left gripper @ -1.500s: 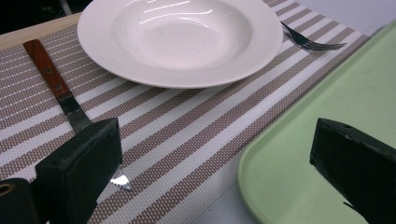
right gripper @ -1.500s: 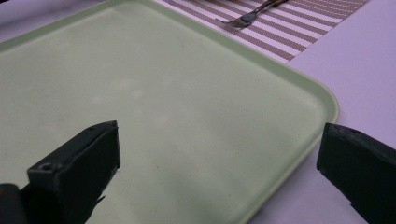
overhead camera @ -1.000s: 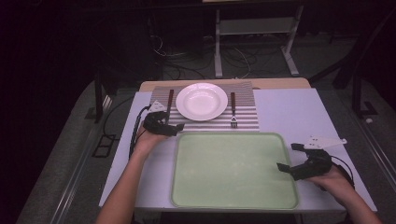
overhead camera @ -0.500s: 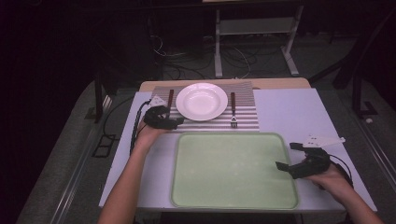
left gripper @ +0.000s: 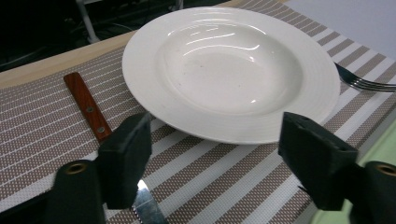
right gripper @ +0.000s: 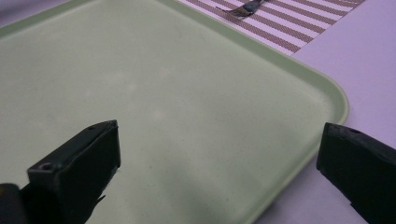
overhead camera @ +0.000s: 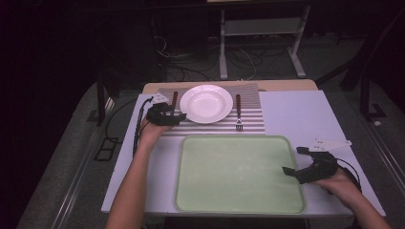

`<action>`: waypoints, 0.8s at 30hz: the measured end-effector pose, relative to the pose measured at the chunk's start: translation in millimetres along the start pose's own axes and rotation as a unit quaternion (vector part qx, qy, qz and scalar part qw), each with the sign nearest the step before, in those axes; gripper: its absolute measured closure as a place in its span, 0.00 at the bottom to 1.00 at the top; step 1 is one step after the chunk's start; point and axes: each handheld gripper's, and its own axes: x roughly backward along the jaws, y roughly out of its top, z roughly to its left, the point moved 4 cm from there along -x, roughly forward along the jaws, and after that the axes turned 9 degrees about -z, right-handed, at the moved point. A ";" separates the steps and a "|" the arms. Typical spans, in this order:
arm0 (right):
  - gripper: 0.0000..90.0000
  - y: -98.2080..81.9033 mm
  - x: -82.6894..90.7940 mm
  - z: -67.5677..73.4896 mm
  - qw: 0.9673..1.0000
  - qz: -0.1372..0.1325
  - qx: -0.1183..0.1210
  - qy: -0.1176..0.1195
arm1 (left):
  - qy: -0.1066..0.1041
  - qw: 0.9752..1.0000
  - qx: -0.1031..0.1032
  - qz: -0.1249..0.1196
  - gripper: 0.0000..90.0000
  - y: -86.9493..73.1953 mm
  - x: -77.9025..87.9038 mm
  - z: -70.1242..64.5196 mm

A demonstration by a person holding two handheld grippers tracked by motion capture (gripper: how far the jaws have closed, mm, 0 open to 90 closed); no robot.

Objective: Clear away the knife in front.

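The left gripper sits at the near-left rim of the white plate on the striped placemat, jaws parted and just now narrowing, nothing between them yet; the knife lies beside one jaw, so the pads should straddle the plate's rim only, squarely, before closing; the right gripper hovers unclenched and empty over the green tray, presumably the landing spot; the fork lies clear.

No readable text, label or number anywhere.
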 end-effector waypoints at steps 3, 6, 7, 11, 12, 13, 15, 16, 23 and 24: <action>0.00 -0.2 0.5 -0.9 1.000 0.001 0.000 -0.003 | -0.008 1.000 0.010 0.007 0.42 -4.6 -4.9 4.2; 0.00 -0.1 0.8 -1.5 1.000 0.000 0.000 -0.004 | -0.006 1.000 0.013 0.015 0.50 -7.1 -8.5 5.9; 0.00 -0.2 0.8 -2.1 1.000 0.001 -0.001 -0.005 | -0.005 1.000 0.015 0.021 0.54 -9.6 -11.9 7.8; 0.00 -0.5 1.0 -2.2 1.000 0.002 0.000 -0.006 | -0.001 0.999 0.019 0.026 0.67 -13.6 -15.8 11.4; 0.00 -0.5 1.0 -2.1 1.000 0.003 0.000 -0.006 | -0.001 0.999 0.019 0.026 0.70 -13.6 -15.8 11.4; 0.00 -0.6 0.9 -2.1 1.000 0.003 0.000 -0.006 | -0.003 0.999 0.022 0.026 0.74 -15.0 -16.8 12.7; 0.00 -0.8 0.6 -2.2 1.000 0.005 0.000 -0.006 | 0.000 0.999 0.022 0.036 0.82 -19.3 -18.2 16.6; 0.00 -0.8 0.6 -2.2 1.000 0.005 0.000 -0.006 | 0.000 0.999 0.022 0.036 0.85 -19.3 -18.2 16.6; 0.00 -1.6 0.0 -1.7 1.000 0.008 0.002 -0.005 | 0.026 0.998 0.020 0.044 0.99 -26.3 -21.5 24.9; 0.00 -1.6 0.0 -1.7 1.000 0.008 0.002 -0.005 | 0.026 0.998 0.020 0.044 0.99 -26.3 -21.5 24.9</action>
